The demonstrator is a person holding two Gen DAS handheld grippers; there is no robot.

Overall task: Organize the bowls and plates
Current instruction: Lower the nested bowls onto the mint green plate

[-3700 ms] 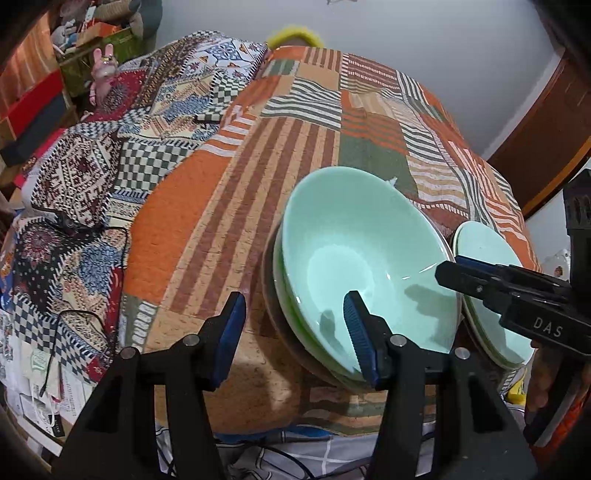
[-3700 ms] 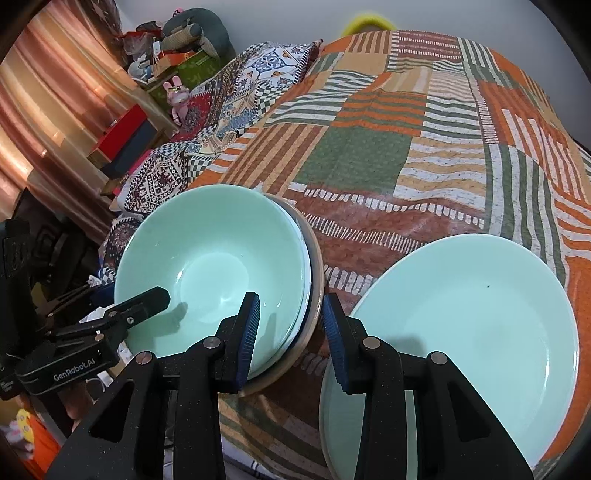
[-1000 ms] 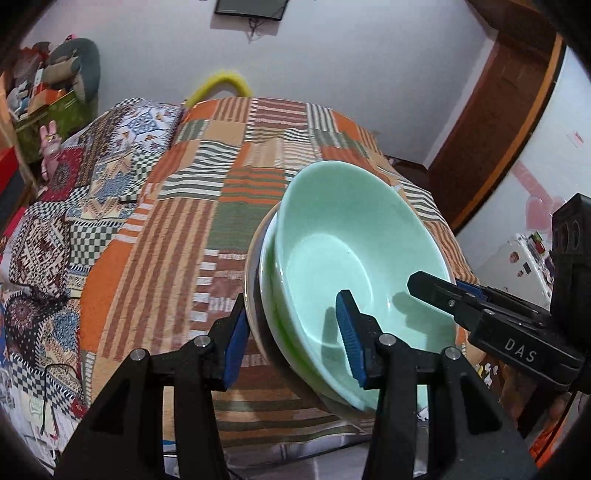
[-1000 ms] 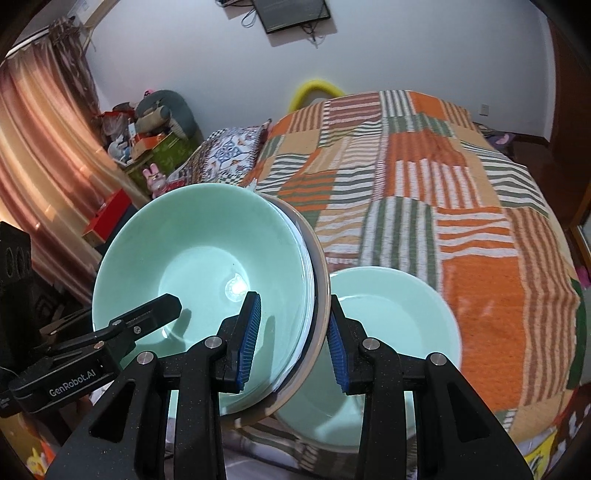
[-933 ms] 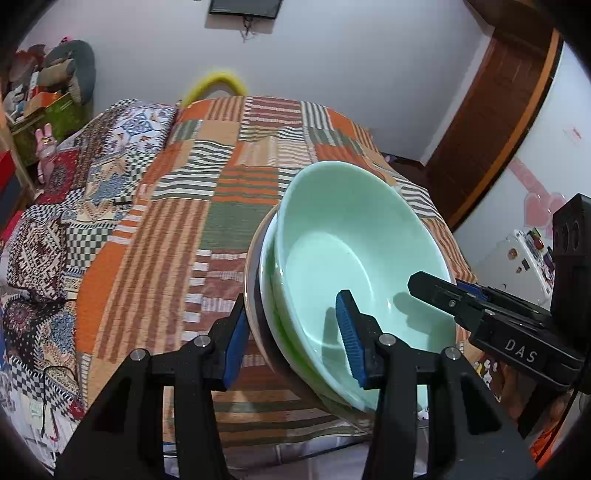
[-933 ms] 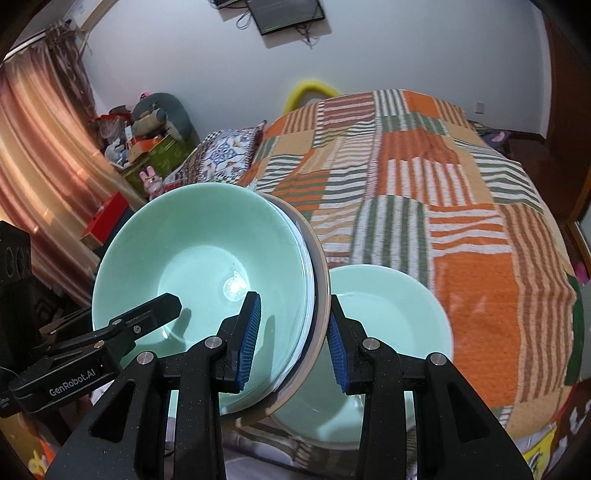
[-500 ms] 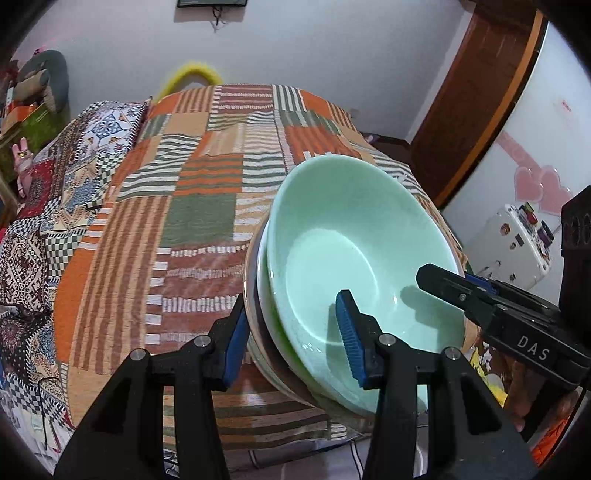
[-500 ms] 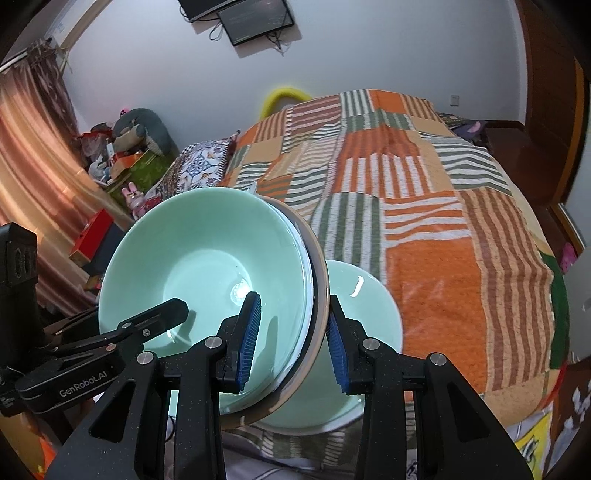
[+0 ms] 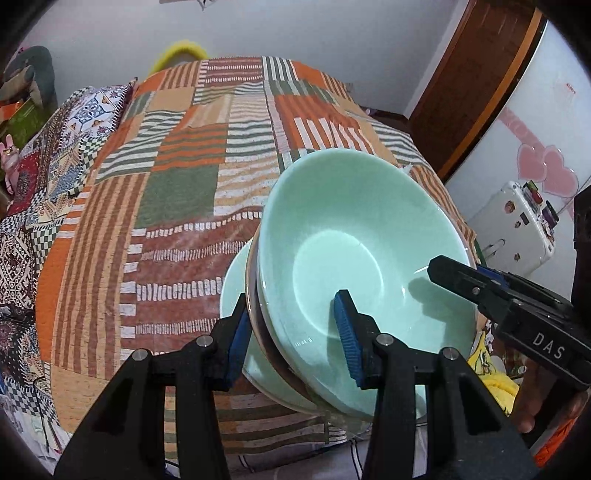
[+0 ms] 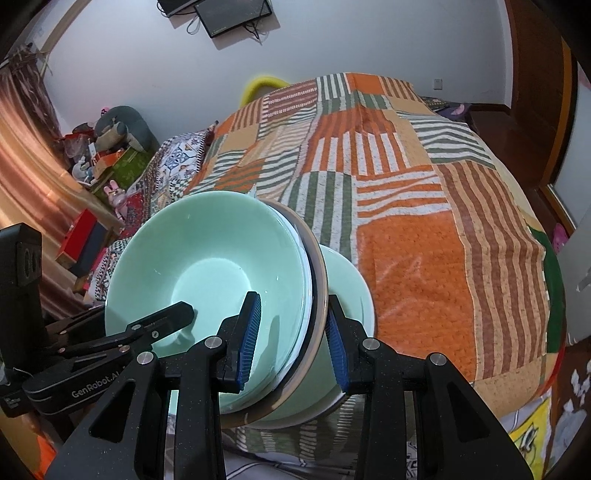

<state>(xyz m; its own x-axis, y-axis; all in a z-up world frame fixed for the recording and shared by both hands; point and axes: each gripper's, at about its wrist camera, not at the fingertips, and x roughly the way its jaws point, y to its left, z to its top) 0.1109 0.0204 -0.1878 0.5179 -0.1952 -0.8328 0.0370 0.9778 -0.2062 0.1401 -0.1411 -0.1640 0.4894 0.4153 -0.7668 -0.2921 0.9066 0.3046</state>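
A pale green bowl tops a tilted stack of plates with a beige-rimmed plate at the bottom. My left gripper is shut on the stack's left rim, one pad inside the bowl and one under the plates. On the opposite rim my right gripper is shut the same way. Each gripper shows in the other's view, the right gripper and the left gripper. The stack hangs just over a single green plate that lies near the bed's front edge, mostly hidden beneath it.
A striped patchwork bedspread covers the bed. A white suitcase and a wooden door stand to the right. Boxes and toys sit by the curtain on the left, and a screen hangs on the wall.
The stack, which earlier rested on the bed beside the green plate, has been lifted and carried right. It has sunk over the green plate, which it covers more than before.
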